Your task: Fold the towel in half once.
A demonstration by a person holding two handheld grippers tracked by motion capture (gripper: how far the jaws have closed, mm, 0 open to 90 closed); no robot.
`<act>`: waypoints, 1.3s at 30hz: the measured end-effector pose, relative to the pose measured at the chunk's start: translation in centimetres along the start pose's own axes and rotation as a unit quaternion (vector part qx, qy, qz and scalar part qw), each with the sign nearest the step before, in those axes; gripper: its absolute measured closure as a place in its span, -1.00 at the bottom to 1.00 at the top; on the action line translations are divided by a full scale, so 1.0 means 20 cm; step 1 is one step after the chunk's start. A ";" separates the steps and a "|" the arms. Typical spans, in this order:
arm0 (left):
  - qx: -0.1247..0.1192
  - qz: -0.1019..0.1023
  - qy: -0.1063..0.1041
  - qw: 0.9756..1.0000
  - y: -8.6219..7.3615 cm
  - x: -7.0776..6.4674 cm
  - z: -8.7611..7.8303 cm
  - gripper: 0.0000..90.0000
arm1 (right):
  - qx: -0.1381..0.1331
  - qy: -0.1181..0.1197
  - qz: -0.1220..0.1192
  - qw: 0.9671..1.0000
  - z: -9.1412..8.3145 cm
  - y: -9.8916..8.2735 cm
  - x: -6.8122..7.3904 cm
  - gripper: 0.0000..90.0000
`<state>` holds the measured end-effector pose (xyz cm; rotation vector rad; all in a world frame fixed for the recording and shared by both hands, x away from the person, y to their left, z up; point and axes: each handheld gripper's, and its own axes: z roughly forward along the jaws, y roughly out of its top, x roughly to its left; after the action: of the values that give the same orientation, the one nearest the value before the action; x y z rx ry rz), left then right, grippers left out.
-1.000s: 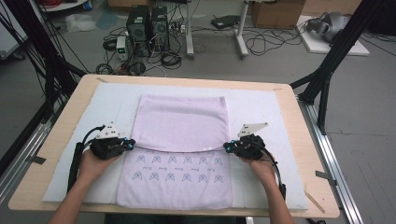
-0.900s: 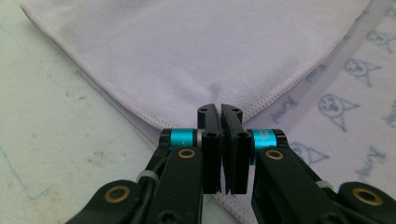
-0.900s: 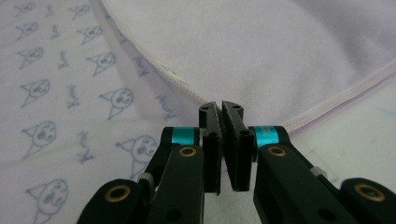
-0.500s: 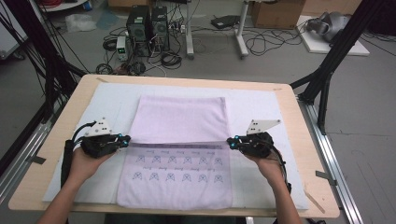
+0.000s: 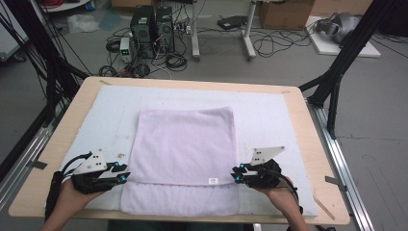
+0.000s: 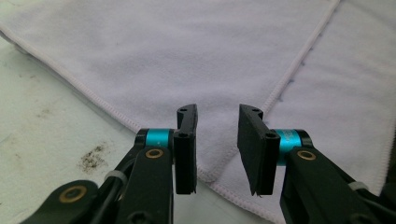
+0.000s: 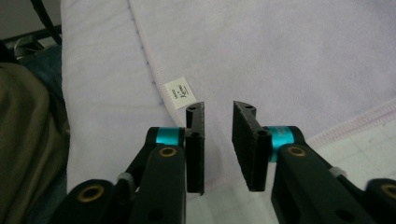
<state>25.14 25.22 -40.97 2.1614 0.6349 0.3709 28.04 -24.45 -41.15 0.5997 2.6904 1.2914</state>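
Two claws, left claw (image 5: 126,173) and right claw (image 5: 233,174), stand spread with nothing between their flat black pads, having just been opening. Between them, at lower centre of the high view, lies the folded lilac towel (image 5: 185,144), soft, stitch-hemmed, its white label (image 7: 179,91) near the right claw. Bare white mat (image 5: 269,115) on the wooden desk (image 5: 308,144) surrounds it.

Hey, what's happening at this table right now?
A person is folding a lilac towel on a padded table, with a two-jaw gripper in each hand. The top layer's hemmed edge, with a small white label, lies across the towel a little short of its near edge. The left gripper and right gripper sit at the two ends of that edge; their jaws have just been opening and nothing is between them, so the towel lies released.
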 end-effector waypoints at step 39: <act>0.002 0.036 -0.047 0.998 -0.01 -0.19 -0.14 0.73 | -0.018 0.060 -0.039 0.997 -0.10 0.03 0.18 0.85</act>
<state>20.55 24.96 -39.61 2.1955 0.5069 0.3050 24.39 -24.23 -39.05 0.4230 2.7476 1.3946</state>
